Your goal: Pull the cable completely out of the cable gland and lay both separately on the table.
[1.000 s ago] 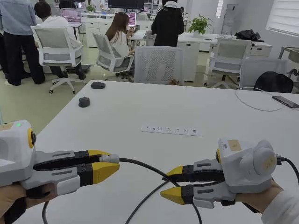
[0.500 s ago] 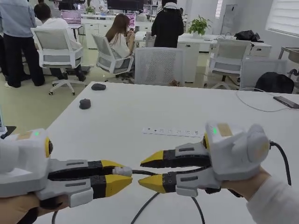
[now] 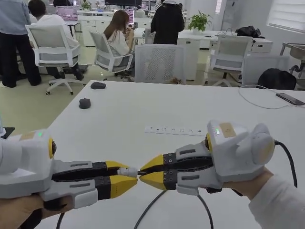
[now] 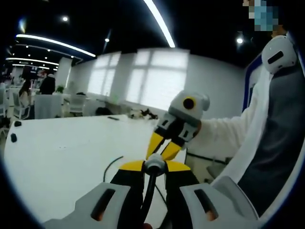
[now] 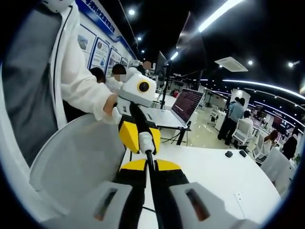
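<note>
Cable gland (image 3: pixel 127 171), small and pale, sits pinched in the yellow tips of my left tongs (image 3: pixel 130 173), held above the white worktop (image 3: pixel 157 105). To its right, my right tongs (image 3: pixel 141 173) meet the left ones tip to tip, closed narrow around the black cable (image 3: pixel 151 209) just beside the gland. In the right gripper view the cable runs up between the jaws to the gland. Slack cable curves below both tongs.

power strip (image 3: pixel 175 130) lying mid-surface (image 3: pixel 228 114) | mouse (image 3: pixel 85 103) sitting behind-left of strip | second mouse (image 3: pixel 98 85) sitting farther behind-left | phone (image 3: pixel 289 98) lying behind-right of strip | cable gland (image 3: pixel 127 171) hanging before strip, between left gripper (image 3: pixel 129 172) and right gripper (image 3: pixel 142 173) | cable (image 3: pixel 150 210) trailing beneath
</note>
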Motion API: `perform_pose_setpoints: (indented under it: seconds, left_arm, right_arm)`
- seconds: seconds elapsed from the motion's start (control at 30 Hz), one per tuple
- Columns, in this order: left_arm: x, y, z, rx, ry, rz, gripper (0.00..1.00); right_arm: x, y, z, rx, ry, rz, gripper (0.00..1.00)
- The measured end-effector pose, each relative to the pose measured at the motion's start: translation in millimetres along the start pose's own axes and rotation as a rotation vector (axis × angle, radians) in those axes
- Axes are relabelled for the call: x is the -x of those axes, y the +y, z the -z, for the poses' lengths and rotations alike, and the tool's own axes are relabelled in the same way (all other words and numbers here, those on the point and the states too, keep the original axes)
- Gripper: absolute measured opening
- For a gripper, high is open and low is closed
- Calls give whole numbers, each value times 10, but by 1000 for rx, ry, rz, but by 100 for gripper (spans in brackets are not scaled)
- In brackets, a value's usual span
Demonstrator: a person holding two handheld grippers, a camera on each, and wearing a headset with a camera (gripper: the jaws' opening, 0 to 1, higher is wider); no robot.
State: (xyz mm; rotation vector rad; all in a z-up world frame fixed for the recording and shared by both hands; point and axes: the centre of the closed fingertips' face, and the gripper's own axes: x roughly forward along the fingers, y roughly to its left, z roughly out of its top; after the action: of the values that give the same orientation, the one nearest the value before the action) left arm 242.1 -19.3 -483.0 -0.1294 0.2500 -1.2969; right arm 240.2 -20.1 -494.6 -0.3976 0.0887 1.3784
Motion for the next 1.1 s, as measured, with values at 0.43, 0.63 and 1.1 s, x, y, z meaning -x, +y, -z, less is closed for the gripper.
perform_pose_setpoints:
  seconds: [0.43, 0.63, 1.1]
  left_arm:
    - [158, 98, -15, -9, 4, -30, 16]
    - [249, 157, -27, -10, 2, -50, 16]
    - [398, 272, -28, 0, -8, -94, 16]
  right_arm:
    - [41, -80, 103, -20, 6, 22, 3]
    - [102, -142, 237, -47, 24, 40, 3]
    - [280, -175, 568, -126, 73, 81, 4]
